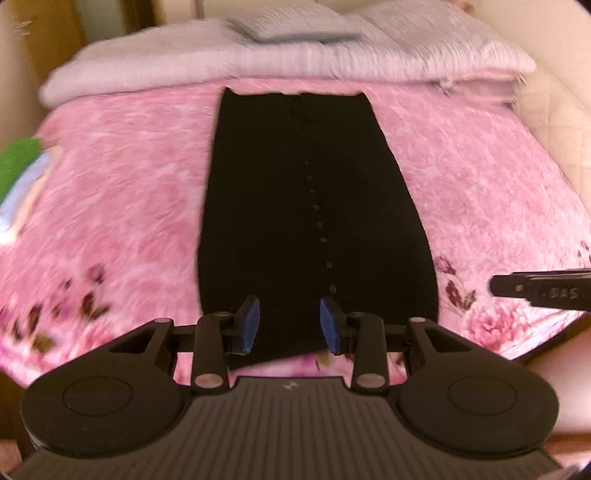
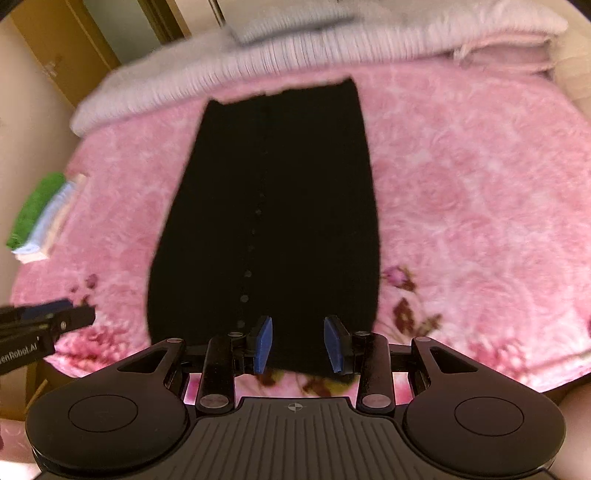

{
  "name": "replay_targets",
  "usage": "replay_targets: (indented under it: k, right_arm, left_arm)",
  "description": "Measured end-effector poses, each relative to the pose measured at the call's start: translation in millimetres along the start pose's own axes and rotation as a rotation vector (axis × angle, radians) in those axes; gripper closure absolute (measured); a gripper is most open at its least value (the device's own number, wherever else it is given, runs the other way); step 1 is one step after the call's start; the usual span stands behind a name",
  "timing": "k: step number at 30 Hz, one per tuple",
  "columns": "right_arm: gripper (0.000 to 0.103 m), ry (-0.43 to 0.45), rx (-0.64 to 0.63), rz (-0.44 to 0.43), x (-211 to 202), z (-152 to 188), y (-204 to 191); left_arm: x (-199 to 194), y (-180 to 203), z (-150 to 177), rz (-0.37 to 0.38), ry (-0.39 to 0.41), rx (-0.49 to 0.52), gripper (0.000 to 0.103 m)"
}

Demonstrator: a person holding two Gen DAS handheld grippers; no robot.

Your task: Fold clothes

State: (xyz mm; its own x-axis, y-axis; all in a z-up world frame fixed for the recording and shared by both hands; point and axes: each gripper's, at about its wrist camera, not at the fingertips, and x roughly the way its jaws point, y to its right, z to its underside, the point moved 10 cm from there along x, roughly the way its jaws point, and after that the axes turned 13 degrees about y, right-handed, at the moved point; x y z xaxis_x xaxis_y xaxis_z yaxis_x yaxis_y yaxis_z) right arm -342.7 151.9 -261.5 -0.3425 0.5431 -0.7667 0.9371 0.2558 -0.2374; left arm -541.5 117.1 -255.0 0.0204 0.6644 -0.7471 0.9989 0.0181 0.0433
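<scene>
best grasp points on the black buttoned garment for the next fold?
Take the long black buttoned knit garment at the two corners of its near hem, one gripper each, coming in low from the near bed edge. It lies flat and lengthwise on the pink floral blanket, so the near hem folds towards the far end. Left gripper and right gripper are open.

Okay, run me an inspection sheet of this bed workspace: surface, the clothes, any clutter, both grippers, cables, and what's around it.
Surface: pink floral blanket covering the bed, with a pale ribbed quilt bunched along the far end.
Job's things: black buttoned garment laid flat lengthwise, a narrow strip with its button row facing up; no fold across it yet.
Clutter: stack of folded clothes, green on top, at the left edge; small folded grey piece on the quilt.
Grippers: left gripper open over the garment's near hem; right gripper open over the same hem; neither holds anything.
Cables: nothing seen.
Surroundings: wooden door far left.
</scene>
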Motion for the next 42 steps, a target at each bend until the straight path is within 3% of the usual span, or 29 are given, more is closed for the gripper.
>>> replay_targets:
  k: [5,10,17,23,28,36,39,42]
  right_arm:
    - [0.068,-0.069,0.029,0.043,95,-35,-6]
    - [0.068,-0.035,0.044,0.057,181,-77,2]
    - [0.068,0.01,0.002,0.092,279,-109,26]
    - [0.068,0.182,-0.086,0.059,340,-151,29]
    - [0.068,0.176,-0.145,0.051,393,-174,29]
    - [0.066,0.137,-0.178,0.027,467,-252,33]
    - [0.065,0.178,-0.165,0.008,485,-287,39]
    - [0.065,0.245,-0.161,0.03,473,-311,50]
  left_arm:
    - [100,-19,-43,0.066,-0.043,0.055,0.074]
    - [203,-39,-79,0.108,-0.049,0.092,0.075]
    - [320,-58,-98,0.107,-0.034,0.101,0.078]
    - [379,-64,-120,0.099,0.057,0.063,0.078]
    - [420,-60,-141,0.1,0.074,0.061,0.075]
    - [498,-72,-215,0.052,0.127,0.079,0.074]
    - [523,-77,-250,0.028,0.175,0.111,0.074]
    - [522,-89,-273,-0.01,0.171,0.084,0.078]
